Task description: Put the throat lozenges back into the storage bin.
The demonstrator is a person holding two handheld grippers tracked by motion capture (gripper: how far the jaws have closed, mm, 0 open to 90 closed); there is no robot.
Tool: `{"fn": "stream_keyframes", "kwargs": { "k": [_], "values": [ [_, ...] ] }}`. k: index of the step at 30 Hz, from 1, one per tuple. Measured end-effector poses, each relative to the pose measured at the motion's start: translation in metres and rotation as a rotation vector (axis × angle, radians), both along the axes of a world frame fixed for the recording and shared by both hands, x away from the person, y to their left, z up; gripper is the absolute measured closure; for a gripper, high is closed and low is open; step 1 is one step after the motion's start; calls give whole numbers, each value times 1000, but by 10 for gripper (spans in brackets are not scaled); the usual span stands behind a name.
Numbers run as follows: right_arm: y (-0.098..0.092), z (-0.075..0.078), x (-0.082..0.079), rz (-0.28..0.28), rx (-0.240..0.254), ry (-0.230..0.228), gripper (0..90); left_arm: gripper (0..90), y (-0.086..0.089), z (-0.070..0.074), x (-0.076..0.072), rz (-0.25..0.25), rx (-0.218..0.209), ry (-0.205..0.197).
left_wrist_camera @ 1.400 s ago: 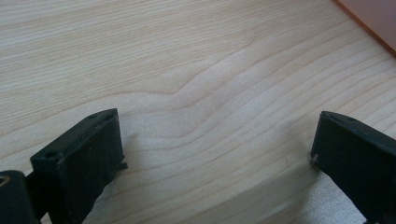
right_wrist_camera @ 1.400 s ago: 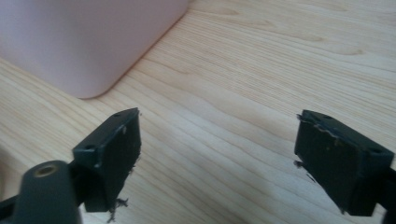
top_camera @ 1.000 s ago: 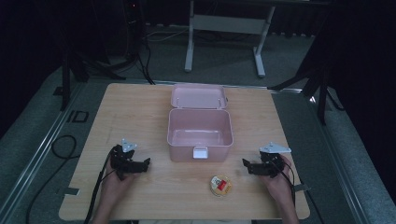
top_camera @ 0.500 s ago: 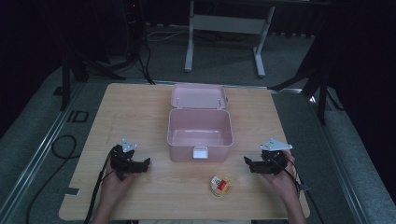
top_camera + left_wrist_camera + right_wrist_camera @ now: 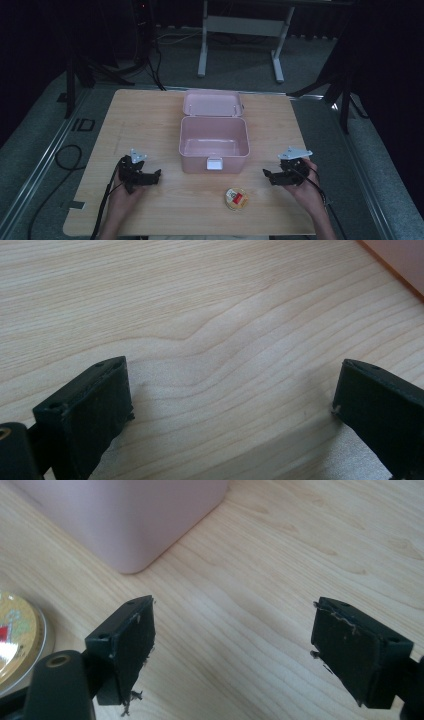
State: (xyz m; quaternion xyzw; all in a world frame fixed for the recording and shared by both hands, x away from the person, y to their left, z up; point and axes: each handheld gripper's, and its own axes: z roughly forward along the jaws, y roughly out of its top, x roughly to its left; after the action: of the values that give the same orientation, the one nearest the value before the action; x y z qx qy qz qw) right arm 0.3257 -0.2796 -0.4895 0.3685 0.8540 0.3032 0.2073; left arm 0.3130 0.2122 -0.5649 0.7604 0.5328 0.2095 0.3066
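A pink lunch box (image 5: 214, 142) stands open in the middle of the wooden table (image 5: 150, 115), its lid (image 5: 212, 103) folded back behind it and its inside bare. A small round tin (image 5: 236, 198) with a gold and red top lies in front of it, near the table's front edge. My left gripper (image 5: 156, 175) rests open on the table left of the box, jaws wide apart over bare wood (image 5: 220, 365). My right gripper (image 5: 267, 175) is open to the right of the box; the box corner (image 5: 125, 525) and the tin's rim (image 5: 20, 635) lie just ahead of it.
The table's front edge runs close below both hands. Black cables (image 5: 102, 210) trail from the grippers off the front. Beyond the table stand a white metal frame (image 5: 240, 30) and dark stands on grey floor.
The right gripper has shifted slightly to the right and lifted a little. The left gripper has stayed in place.
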Motion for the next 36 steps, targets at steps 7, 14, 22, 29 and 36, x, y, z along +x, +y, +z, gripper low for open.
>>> {"fn": "stream_keyframes", "kwargs": {
  "k": [7, 14, 22, 29, 36],
  "values": [
    [1, 3, -3, 21, -34, 13, 174, 25, 0, 0, 0, 0, 0, 1],
    [6, 9, -6, 73, -70, 33, 174, 25, 0, 0, 0, 4, 1, 2],
    [11, 10, -5, 91, -96, 52, 173, 25, 0, 0, 0, 4, 1, 2],
    [17, 12, -6, 120, -122, 65, 173, 25, 0, 0, 0, 4, 1, 2],
    [22, 18, -6, 149, -153, 71, 172, 25, 0, 0, 0, 4, 1, 2]
  ]
}}
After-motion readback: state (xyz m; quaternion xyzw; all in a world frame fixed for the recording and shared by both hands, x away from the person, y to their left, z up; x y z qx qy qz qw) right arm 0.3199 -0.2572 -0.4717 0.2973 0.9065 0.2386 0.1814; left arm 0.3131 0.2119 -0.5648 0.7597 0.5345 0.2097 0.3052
